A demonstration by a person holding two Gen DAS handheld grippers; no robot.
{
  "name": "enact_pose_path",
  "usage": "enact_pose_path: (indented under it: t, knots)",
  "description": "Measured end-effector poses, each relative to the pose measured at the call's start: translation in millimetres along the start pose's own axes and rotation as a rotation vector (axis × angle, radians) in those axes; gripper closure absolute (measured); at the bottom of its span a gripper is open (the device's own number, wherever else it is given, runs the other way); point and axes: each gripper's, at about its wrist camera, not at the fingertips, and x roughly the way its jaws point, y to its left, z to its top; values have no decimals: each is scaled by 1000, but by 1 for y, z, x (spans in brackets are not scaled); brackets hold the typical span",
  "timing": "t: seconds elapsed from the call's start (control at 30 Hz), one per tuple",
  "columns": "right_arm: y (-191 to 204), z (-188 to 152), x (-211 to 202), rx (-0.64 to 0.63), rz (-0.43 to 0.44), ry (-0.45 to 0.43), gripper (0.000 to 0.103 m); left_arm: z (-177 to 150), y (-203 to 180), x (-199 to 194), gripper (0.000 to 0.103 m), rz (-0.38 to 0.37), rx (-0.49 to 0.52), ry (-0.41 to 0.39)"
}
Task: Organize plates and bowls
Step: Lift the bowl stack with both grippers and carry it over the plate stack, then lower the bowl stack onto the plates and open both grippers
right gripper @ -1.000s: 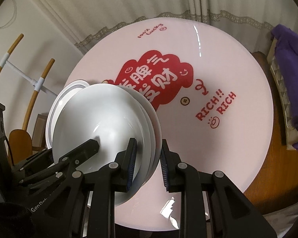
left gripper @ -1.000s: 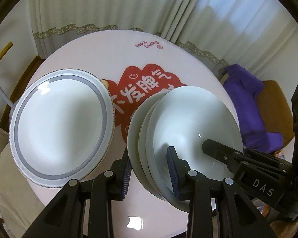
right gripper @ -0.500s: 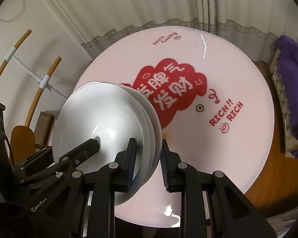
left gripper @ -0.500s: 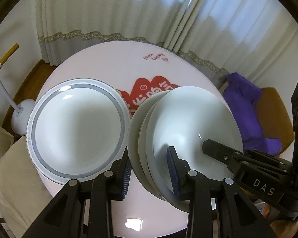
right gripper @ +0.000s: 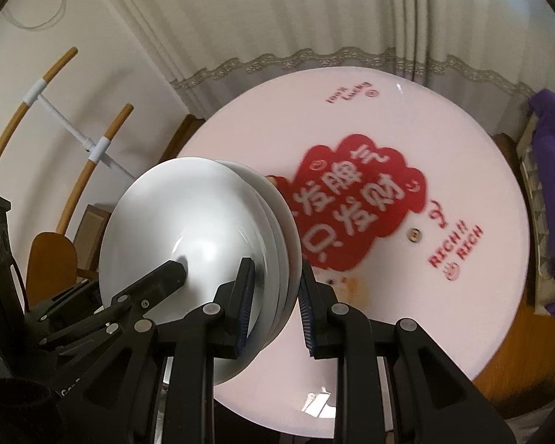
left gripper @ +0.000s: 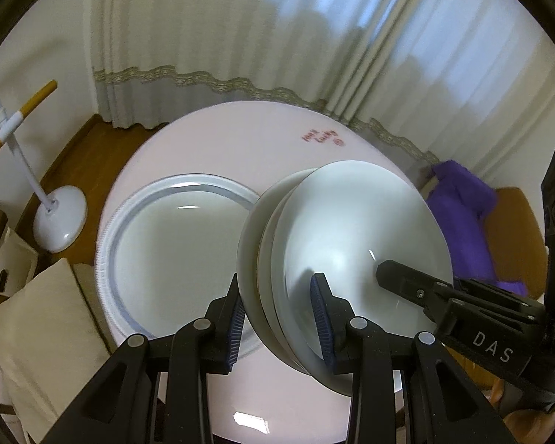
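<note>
Both grippers hold one stack of white bowls, lifted above the round pink table (left gripper: 240, 137). My left gripper (left gripper: 277, 314) is shut on the near rim of the stack of white bowls (left gripper: 351, 233). My right gripper (right gripper: 273, 296) is shut on the opposite rim of the same stack (right gripper: 203, 214). The right gripper's finger also shows in the left wrist view (left gripper: 407, 281); the left one's shows in the right wrist view (right gripper: 159, 281). A large white plate with a grey rim band (left gripper: 174, 248) lies on the table, left of and below the stack.
The table has a red printed graphic (right gripper: 359, 199) at its centre. A white lamp base (left gripper: 59, 222) stands on the floor at the left. A purple cloth (left gripper: 462, 214) lies on a chair at the right. Curtains hang behind the table.
Both grippers have risen with the stack of bowls; the table and grey-rimmed plate look smaller and farther below. The grip on the stack is unchanged.
</note>
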Motion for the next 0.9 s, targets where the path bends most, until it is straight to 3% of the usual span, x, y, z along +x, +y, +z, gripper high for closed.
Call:
enact_pose_path:
  t: [0.33,0.9]
  knots:
    - [30,14,44,-39,37,56,80,6,42,6,73,47,-63,18]
    - [36,21,81,-36,35,114,80,32,65,44,73,49,-93,70]
